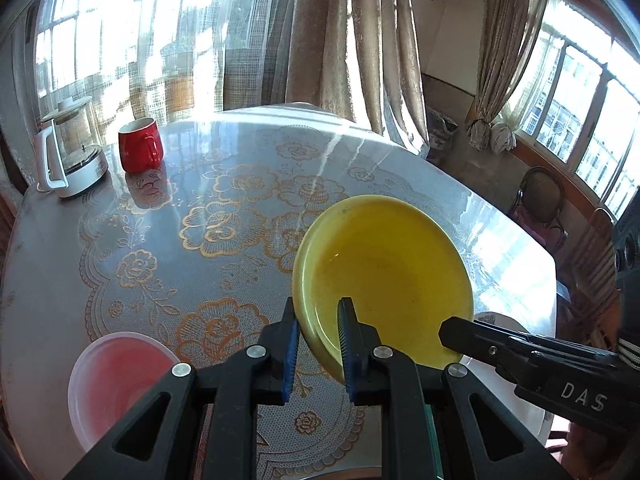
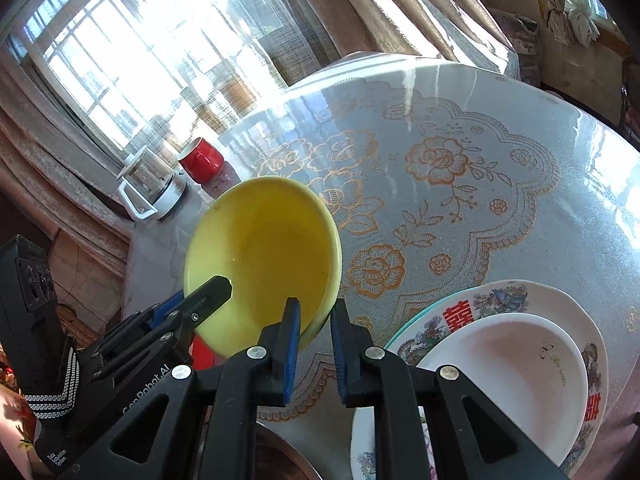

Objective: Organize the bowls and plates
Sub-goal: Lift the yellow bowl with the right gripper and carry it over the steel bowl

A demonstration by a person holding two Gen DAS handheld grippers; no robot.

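Observation:
A yellow shallow dish [image 1: 392, 264] hangs tilted above the table, held from two sides. My left gripper [image 1: 318, 344] is shut on its near-left rim, one blue pad on each face. My right gripper [image 2: 314, 340] is shut on the opposite rim of the yellow dish [image 2: 264, 248]. In the left wrist view a finger [image 1: 472, 338] of the right gripper reaches the dish from the right. A pink bowl [image 1: 120, 380] sits on the table at lower left. At lower right a white bowl [image 2: 512, 368] rests on a decorated plate [image 2: 500, 300].
A red mug [image 1: 140, 144] and a glass kettle [image 1: 72, 148] stand at the far left of the round table [image 1: 240, 152], which has a glossy floral cloth. Curtains and windows lie beyond it. Chairs [image 1: 540, 200] stand off the table's right side.

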